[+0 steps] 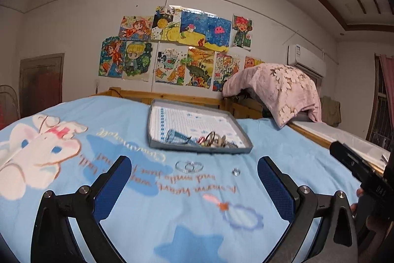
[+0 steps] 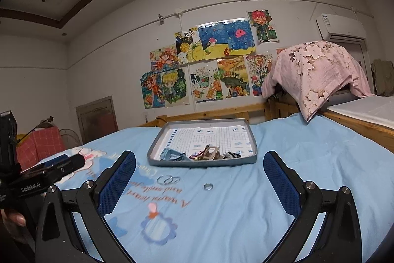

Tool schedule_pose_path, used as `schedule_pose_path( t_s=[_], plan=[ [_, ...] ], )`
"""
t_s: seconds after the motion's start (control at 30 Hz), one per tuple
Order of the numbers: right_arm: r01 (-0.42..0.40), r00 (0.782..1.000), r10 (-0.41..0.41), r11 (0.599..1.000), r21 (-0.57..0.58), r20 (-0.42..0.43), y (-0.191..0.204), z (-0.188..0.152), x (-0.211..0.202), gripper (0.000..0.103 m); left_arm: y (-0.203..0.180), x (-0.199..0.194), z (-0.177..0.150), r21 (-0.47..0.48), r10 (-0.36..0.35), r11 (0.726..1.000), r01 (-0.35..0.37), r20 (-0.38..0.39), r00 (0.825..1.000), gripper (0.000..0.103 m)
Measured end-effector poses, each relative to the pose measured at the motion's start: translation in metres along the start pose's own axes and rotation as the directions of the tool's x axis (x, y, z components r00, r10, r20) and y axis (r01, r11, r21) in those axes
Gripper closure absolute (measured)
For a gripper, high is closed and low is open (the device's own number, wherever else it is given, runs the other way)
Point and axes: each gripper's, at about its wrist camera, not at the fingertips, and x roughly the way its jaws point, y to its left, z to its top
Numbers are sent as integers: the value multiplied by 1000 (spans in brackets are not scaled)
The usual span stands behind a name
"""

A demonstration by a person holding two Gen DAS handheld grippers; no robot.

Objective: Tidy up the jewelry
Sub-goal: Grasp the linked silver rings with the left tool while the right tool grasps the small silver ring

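Left wrist view
Left gripper (image 1: pixel 194 181): fingers spread wide, nothing between them, above the blue bedsheet (image 1: pixel 290 139).
Tray (image 1: pixel 157 139): grey, shallow, at 12 o'clock from the fingers; long axis runs left to right, far end tilted toward 1 o'clock.
Jewelry pile (image 1: pixel 211 139): heaped at the tray's near edge.
Linked rings (image 1: pixel 189 166): on the sheet, just before the tray, side by side left to right.
Small ring (image 1: pixel 236 171): at 3 o'clock of the linked pair.
Right gripper (image 1: pixel 357 164): enters at 3 o'clock.
Writing: pink script on the sheet, upside down, not readable here.

Right wrist view
Right gripper (image 2: pixel 199 184): fingers wide apart, empty.
Tray (image 2: pixel 253 147): at 12 o'clock, long axis left to right.
Linked rings (image 2: pixel 168 179): at 11 o'clock.
Small ring (image 2: pixel 208 186): near centre.
Left gripper (image 2: pixel 61 165): at 9 o'clock, labelled "GenRobot.AI".
Sheet writing: "A warm heart", upside down.
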Motion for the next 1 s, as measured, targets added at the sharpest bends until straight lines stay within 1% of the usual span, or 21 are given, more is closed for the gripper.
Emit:
schedule_pose_path(
  t_s=[0.17,0.27,0.53,0.6,0.7,0.77,0.87,1.0],
  plan=[
    [10,999,-10,1000,2,-31,5,-13,-16,1,10,-17,-13,-17,34,999,-34,-20,999,0],
    [13,999,-12,1000,6,-49,6,-17,-20,1,15,-24,-18,-20,61,998,-61,-21,998,0],
    [24,997,-25,1000,-13,-71,12,-21,-17,1,22,-21,-16,-22,96,995,-96,-25,995,0],
    [17,998,-18,1000,-11,-68,12,-19,-15,1,25,-16,-15,-24,108,994,-109,-36,994,0],
    [-1,999,0,1000,-14,-46,14,-14,-8,1,30,-4,-10,-30,163,986,-165,-53,985,0],
    [-14,1000,13,1000,-18,-28,15,-8,0,1,36,5,-3,-51,181,982,-184,-58,982,0],
    [-33,999,33,999,-31,-5,15,2,16,1,45,18,11,-76,205,975,-208,-44,978,0],
    [-23,1000,24,997,-70,8,12,11,42,1,49,41,25,-64,221,973,-222,-29,975,0]
  ],
)
